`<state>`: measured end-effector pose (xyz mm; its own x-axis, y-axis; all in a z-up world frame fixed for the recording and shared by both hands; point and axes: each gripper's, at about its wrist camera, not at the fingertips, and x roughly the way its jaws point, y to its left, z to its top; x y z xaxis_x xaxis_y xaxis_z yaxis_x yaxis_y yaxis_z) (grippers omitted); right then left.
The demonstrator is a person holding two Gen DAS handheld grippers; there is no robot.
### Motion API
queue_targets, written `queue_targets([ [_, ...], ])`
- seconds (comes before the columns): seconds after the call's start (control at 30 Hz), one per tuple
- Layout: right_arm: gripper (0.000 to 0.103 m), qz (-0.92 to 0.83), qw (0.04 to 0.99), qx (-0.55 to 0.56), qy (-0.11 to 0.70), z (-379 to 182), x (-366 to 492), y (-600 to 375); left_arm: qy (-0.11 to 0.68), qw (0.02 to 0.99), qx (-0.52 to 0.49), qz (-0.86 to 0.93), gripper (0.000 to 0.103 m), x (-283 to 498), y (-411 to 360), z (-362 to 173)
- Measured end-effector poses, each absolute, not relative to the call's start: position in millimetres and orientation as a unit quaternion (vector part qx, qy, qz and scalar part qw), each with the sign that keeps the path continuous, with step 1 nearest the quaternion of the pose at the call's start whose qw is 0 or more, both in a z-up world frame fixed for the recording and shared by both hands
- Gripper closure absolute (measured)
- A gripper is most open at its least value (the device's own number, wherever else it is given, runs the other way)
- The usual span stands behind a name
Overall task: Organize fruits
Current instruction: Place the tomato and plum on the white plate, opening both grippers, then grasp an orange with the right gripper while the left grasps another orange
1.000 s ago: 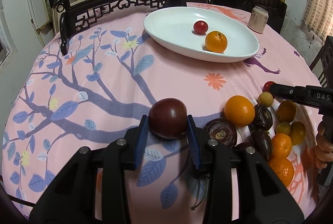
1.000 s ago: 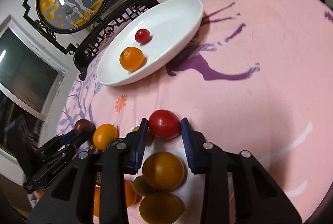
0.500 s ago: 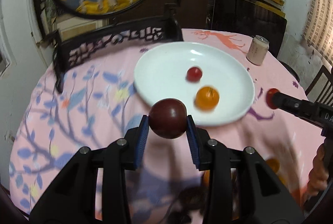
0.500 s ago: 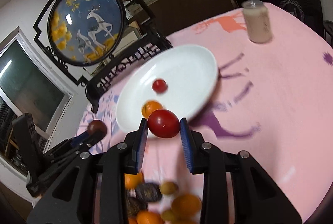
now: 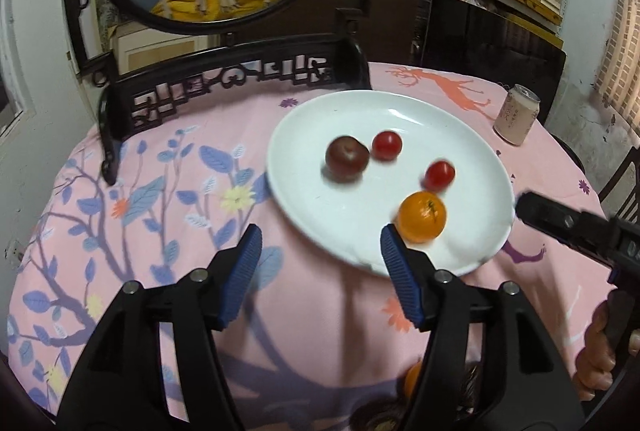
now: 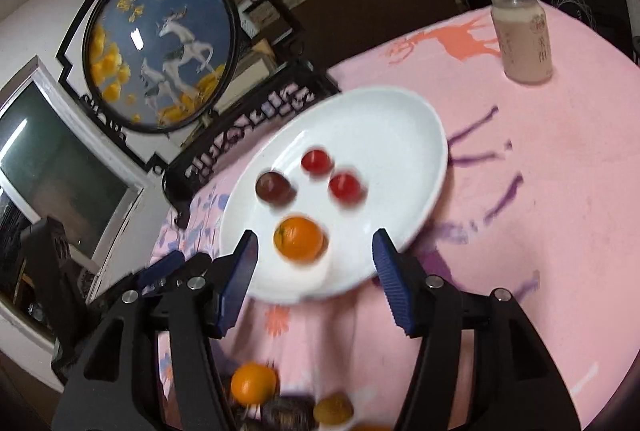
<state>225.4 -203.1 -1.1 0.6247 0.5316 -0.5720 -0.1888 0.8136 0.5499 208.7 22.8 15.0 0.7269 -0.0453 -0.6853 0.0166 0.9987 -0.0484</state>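
Left gripper (image 5: 320, 263) fingers opening, gripping nothing; right gripper (image 6: 314, 263) fingers opening too, empty, both hovering above white plate (image 5: 304, 135).

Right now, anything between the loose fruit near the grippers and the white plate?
Nothing visible. Only bare pink tablecloth lies between the remaining fruit pile and the white plate. The can stands off beyond the plate. Both the left gripper and right gripper are opening, nothing between their fingers.
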Motion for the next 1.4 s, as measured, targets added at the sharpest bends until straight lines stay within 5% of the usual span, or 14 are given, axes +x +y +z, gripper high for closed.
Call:
queue_targets([
  [0.6,0.030,0.166,0.882,0.239,0.371,2,149,-248,0.391,0.913,0.067,-0.096,0.028,137,-18,-10],
  [0.83,0.030,0.162,0.879,0.244,0.376,1,150,-251,0.377,0.919,0.088,-0.072,0.013,141,-12,-12],
  [1.07,0.030,0.165,0.880,0.245,0.372,3,149,-252,0.402,0.915,-0.022,-0.010,0.018,161,47,-11],
  [1.23,0.030,0.163,0.880,0.244,0.372,2,149,-253,0.381,0.923,0.037,-0.036,0.018,148,18,-5],
  [1.4,0.030,0.161,0.879,0.245,0.375,2,150,-253,0.400,0.915,0.051,-0.035,0.028,143,13,-17],
])
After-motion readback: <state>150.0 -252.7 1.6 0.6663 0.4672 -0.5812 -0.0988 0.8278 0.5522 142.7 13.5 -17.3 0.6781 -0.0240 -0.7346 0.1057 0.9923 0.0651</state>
